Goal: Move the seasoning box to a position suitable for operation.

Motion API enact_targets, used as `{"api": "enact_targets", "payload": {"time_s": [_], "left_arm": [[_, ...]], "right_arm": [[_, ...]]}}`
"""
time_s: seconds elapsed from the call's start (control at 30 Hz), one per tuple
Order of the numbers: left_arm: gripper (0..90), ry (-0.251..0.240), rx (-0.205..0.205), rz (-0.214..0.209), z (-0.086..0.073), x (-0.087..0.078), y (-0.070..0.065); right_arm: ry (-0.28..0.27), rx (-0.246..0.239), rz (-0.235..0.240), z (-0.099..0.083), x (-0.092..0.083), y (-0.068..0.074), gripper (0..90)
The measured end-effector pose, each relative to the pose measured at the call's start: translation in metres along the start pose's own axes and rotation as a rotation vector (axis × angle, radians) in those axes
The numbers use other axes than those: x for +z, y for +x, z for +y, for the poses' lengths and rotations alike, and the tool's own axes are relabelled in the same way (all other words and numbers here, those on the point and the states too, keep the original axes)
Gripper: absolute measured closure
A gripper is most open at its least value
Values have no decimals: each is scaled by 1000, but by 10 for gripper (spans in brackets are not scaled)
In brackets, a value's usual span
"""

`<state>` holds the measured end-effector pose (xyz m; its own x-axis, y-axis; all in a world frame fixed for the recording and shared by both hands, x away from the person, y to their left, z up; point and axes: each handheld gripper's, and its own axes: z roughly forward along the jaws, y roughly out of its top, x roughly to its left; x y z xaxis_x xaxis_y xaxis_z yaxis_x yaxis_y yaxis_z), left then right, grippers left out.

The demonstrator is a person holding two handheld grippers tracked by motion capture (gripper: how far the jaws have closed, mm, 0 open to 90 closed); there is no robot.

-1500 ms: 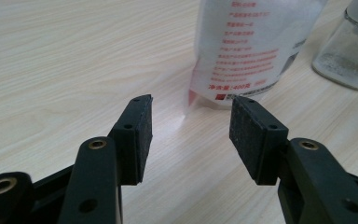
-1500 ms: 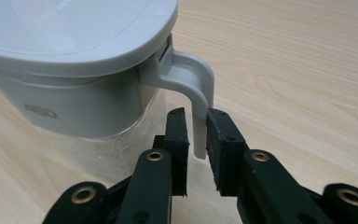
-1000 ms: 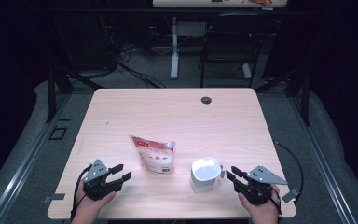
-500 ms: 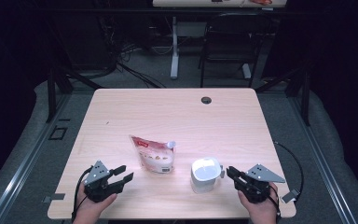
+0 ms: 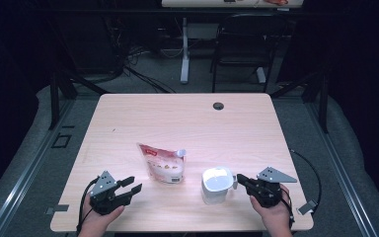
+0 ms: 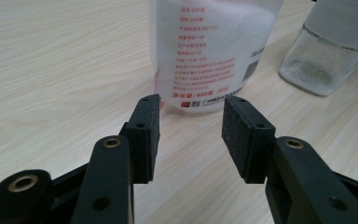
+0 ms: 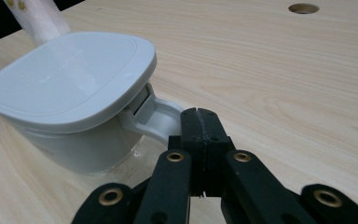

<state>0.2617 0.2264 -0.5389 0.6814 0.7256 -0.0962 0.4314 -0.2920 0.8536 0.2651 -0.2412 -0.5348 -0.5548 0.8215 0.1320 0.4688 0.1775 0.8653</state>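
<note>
A white and red spouted pouch (image 5: 162,164) lies flat near the table's front, its printed side (image 6: 209,51) facing my left gripper. Right of it stands a clear jug with a white lid (image 5: 216,182), its handle (image 7: 156,116) pointing toward my right gripper. My left gripper (image 5: 134,183) (image 6: 191,126) rests left of the pouch; its jaws have just been closing a little but stand open with nothing between them. My right gripper (image 5: 238,178) (image 7: 198,113) has just been closing and is now shut, pads pressed together, tips right at the handle with nothing held.
The wooden table (image 5: 187,123) has a round cable hole (image 5: 218,105) near its far edge. A dark chair (image 5: 242,44) and a desk leg stand beyond the table. In the left gripper view the jug's base (image 6: 324,51) shows to the pouch's right.
The right gripper's jaws have come together from open to shut beside the jug's handle. The left gripper's jaws have narrowed slightly. Both hands have stayed roughly in place.
</note>
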Motion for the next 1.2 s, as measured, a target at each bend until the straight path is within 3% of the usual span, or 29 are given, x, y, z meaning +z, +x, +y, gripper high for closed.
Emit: {"api": "enact_targets", "payload": {"time_s": [0.33,0.47,0.5,0.7,0.83,0.9,1.03,1.13,1.2], "left_arm": [[601,-12,19,-16,2,0,-3],[604,-8,26,-19,2,1,-5],[604,-7,28,-21,3,2,-6],[633,-6,30,-33,4,3,-10],[640,-6,26,-36,6,3,-13],[640,-9,29,-40,6,3,-15],[658,5,48,-74,7,4,-16],[661,13,48,-72,8,6,-18],[689,4,45,-94,8,7,-19]], "right_arm": [[40,-23,48,-5,-9,14,900],[35,-55,29,-5,-10,19,900],[30,-80,6,-4,-11,20,900],[14,-81,-9,0,-13,20,900],[-3,-91,-41,10,-17,22,900],[22,-97,-47,19,-18,23,889],[28,-90,-65,39,-15,26,852],[30,-91,-50,48,-14,29,858],[22,-109,-25,56,-15,33,865]]}}
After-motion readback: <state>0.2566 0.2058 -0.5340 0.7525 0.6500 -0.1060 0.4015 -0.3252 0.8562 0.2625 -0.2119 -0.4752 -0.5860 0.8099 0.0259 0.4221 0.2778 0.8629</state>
